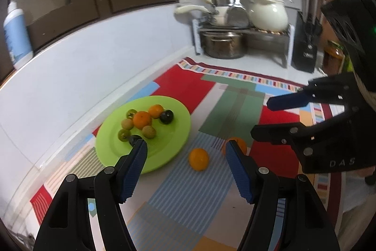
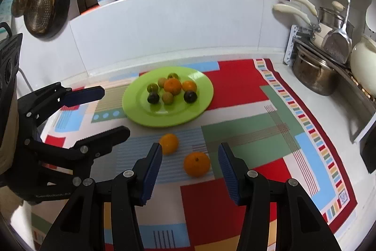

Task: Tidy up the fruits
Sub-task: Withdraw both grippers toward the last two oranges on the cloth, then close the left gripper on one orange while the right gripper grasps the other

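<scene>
Mostly sorted. Plate (image 2: 202,100), lime green, round, glossy, held eight small fruits clustered near its middle: two oranges, two dark plums, four greenish-yellow ones. Left to do: two loose oranges on the cloth (image 2: 235,124), a flat patchwork print of red, green, blue and stripes. Nearer orange (image 2: 197,164), round and dimpled, lay ahead of the right gripper (image 2: 190,171) and between its parted, empty fingers; farther orange (image 1: 198,159) sat just short of the plate, ahead of the left gripper (image 1: 188,171), likewise spread and holding nothing. Finger pads blue, ribbed; frames black plastic. Neither fruit touched yet.
</scene>
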`<action>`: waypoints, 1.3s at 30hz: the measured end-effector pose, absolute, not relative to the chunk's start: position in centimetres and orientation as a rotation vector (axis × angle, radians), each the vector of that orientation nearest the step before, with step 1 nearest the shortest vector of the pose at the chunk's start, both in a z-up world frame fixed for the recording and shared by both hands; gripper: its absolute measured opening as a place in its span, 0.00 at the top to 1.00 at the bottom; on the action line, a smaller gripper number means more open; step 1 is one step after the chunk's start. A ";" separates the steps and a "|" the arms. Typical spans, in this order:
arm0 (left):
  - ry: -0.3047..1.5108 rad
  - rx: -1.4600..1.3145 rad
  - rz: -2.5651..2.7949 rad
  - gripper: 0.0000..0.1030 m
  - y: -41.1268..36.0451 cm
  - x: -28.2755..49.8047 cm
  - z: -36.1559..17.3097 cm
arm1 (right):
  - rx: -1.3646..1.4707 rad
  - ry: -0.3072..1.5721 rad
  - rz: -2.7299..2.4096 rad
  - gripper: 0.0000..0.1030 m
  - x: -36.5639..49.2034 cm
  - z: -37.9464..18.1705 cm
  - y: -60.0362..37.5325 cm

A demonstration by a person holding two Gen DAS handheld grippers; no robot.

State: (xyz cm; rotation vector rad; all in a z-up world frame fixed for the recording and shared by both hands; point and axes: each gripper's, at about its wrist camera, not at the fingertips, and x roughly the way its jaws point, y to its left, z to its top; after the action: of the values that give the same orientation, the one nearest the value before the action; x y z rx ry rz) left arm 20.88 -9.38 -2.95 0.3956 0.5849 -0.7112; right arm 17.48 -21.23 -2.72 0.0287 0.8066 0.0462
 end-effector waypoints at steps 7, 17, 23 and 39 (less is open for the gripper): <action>0.612 0.421 -0.770 0.34 -9.9 21.6 -5.1 | 0.006 0.862 0.039 0.51 17.8 -4.8 -21.2; 0.663 0.456 -0.833 0.34 -10.7 23.2 -8.3 | 0.000 0.943 0.037 0.51 19.2 -8.0 -21.4; 0.699 0.471 -0.861 0.47 -10.9 23.9 -9.7 | -0.002 0.985 0.043 0.51 19.9 -9.7 -21.3; 0.799 0.406 -0.891 0.60 -12.7 26.8 -11.4 | 0.068 0.998 0.079 0.54 21.8 -11.2 -22.3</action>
State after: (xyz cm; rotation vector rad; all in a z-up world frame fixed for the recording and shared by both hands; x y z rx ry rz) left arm 26.77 -12.70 -11.42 0.4058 0.7995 -0.8912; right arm 21.76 -22.27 -11.22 0.0681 0.9983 0.0788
